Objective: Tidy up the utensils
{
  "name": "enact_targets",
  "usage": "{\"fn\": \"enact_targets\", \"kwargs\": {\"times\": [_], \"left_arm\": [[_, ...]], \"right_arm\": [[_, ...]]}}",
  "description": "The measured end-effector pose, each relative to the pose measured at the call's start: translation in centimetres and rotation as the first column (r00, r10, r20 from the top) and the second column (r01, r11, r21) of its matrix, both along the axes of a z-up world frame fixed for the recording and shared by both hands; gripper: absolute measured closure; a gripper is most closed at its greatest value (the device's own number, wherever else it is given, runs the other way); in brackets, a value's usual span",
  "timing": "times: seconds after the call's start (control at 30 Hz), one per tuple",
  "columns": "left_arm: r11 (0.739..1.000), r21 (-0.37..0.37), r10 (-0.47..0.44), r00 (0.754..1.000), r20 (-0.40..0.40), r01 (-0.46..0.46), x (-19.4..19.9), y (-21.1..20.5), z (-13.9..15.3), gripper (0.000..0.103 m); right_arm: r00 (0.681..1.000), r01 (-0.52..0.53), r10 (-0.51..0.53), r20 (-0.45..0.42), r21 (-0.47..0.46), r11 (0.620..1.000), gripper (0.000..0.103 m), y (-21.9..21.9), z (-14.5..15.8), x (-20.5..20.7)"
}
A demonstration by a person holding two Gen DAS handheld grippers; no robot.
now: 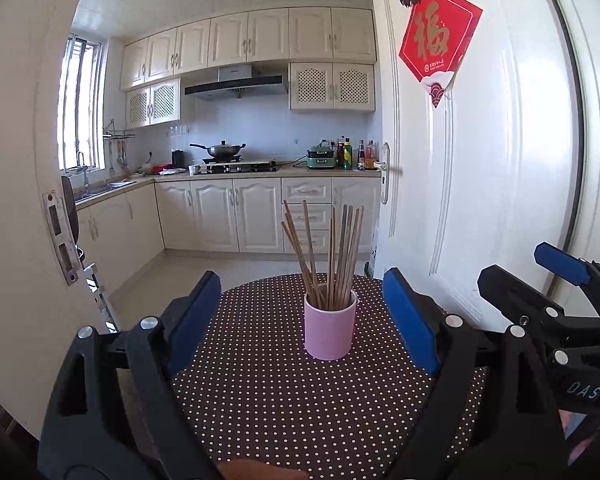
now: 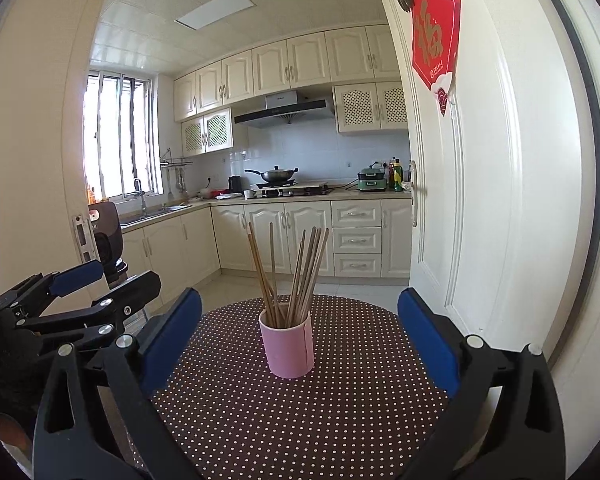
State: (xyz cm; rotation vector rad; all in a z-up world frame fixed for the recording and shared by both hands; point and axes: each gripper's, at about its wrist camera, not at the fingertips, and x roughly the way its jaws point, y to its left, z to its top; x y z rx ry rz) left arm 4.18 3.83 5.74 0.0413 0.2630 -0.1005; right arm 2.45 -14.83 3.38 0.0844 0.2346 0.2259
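Chopsticks [image 1: 326, 256] upright in pink cup [image 1: 330, 330], seam visible only right view

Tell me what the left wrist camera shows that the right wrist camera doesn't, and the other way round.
Only the left wrist view shows the right gripper from outside, at its right edge, and the whole row of sauce bottles beside the door.

Only the right wrist view shows the left gripper from outside, at its left edge, and more of the window.

Both show the pink cup standing upright on the polka-dot table, with wooden chopsticks in it. Both grippers are open and empty. The wok and red door decoration also appear in both.
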Motion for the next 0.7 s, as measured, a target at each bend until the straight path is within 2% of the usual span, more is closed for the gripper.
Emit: {"fn": "enact_targets", "kwargs": {"times": [0.7], "left_arm": [[1.000,-0.015,-0.006,1.000,-0.009,0.006,-1.2,0.3,-0.4,0.021]], "right_arm": [[1.000,0.021,-0.021,0.003,-0.003,1.000,0.008,0.2,0.2,-1.5]]}}
